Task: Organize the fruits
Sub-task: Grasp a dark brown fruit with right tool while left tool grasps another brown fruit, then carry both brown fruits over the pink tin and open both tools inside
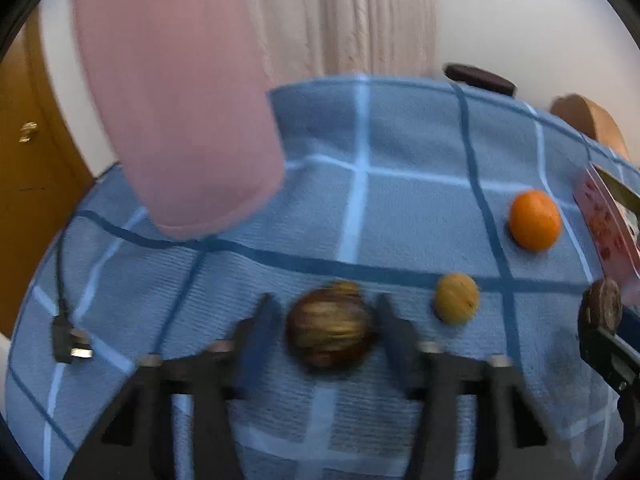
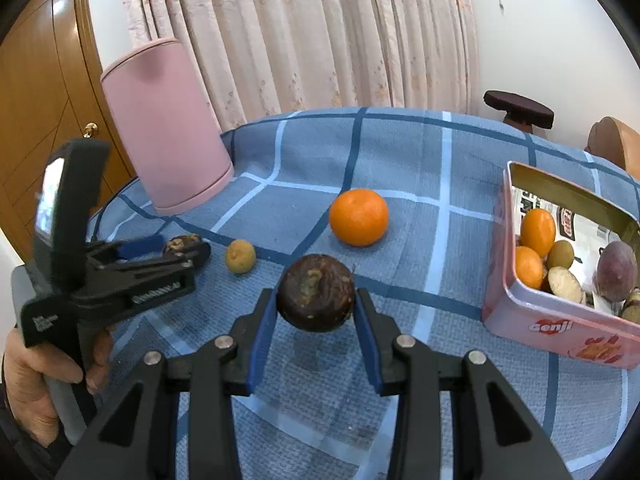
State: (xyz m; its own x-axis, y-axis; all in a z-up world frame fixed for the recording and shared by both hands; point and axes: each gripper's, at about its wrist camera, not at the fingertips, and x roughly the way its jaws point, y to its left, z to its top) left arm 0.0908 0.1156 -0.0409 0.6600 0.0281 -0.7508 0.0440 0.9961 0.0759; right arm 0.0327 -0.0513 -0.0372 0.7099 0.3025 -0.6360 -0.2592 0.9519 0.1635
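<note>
Right gripper (image 2: 316, 304) clamps a dark passion fruit (image 2: 316, 292); left gripper (image 1: 328, 320) straddles another (image 1: 330, 326), unclamped. Tin (image 2: 560, 320) is part-filled; left of it, orange (image 2: 359, 217) and longan (image 2: 240, 256) remain.

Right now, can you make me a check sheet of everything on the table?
Surface: blue checked cloth, lying flat.
Job's things: orange and small yellow fruit loose on the cloth; tin at right holds several fruits.
Clutter: pink canister, upright, back left.
Grippers: right claw shut on dark fruit, seemingly off the cloth; left claw around brown fruit, grip too blurred to tell.
Cables: black cable with plug at the cloth's left edge.
Surroundings: curtain, door, stool.
</note>
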